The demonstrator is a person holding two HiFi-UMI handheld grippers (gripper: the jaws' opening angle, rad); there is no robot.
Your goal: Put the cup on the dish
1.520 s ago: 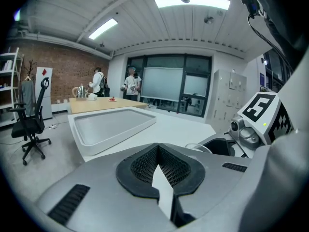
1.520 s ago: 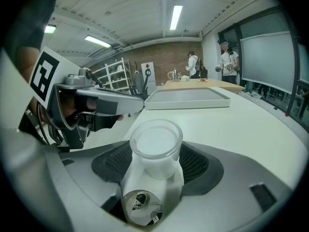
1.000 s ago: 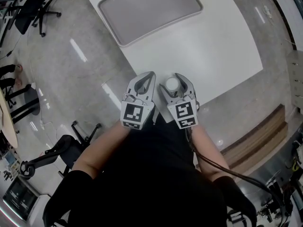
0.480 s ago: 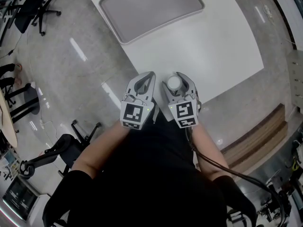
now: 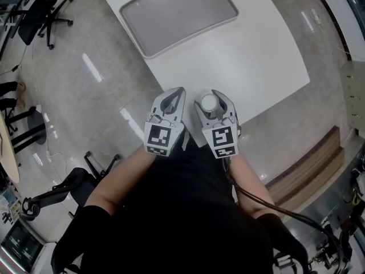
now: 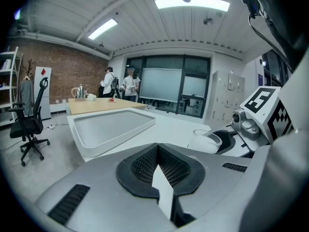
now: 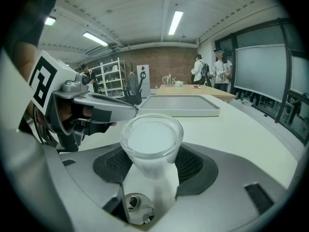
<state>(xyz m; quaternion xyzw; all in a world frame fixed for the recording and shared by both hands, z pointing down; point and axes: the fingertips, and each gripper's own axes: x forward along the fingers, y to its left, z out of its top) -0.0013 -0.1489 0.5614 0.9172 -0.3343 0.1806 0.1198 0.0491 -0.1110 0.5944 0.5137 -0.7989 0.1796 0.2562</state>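
Cup (image 5: pixel 209 102), a small translucent white one, clamped upright in the right tongs (image 5: pixel 212 96) at the near edge of the white worktop (image 5: pixel 256 50); the right gripper view shows both pads pressing its wall (image 7: pixel 151 141). Whether its base touches the worktop cannot be told. Left tongs (image 5: pixel 177 92) lie just beside, to the left, with jaws closed on nothing, their pads meeting at the tip (image 6: pixel 157 146).

Dish (image 5: pixel 177 16), a grey rectangular tray with a raised rim, sits at the far left corner of the worktop, well apart from the cup. Around the worktop lies a polished grey floor (image 5: pixel 85 84), with black office chairs (image 5: pixel 40 10) at the far left and a wooden step (image 5: pixel 308 164) at the right. The gripper views show a brick wall (image 7: pixel 159 64), white shelving (image 7: pixel 111 74), ceiling strip lights (image 7: pixel 175 22) and persons (image 7: pixel 210 69) standing by a wooden table (image 7: pixel 198 88) far off.

Compared with half a second earlier, both tongs keep the same posture and the cup remains gripped; the dish and worktop appear slightly nearer the top left of the head view.
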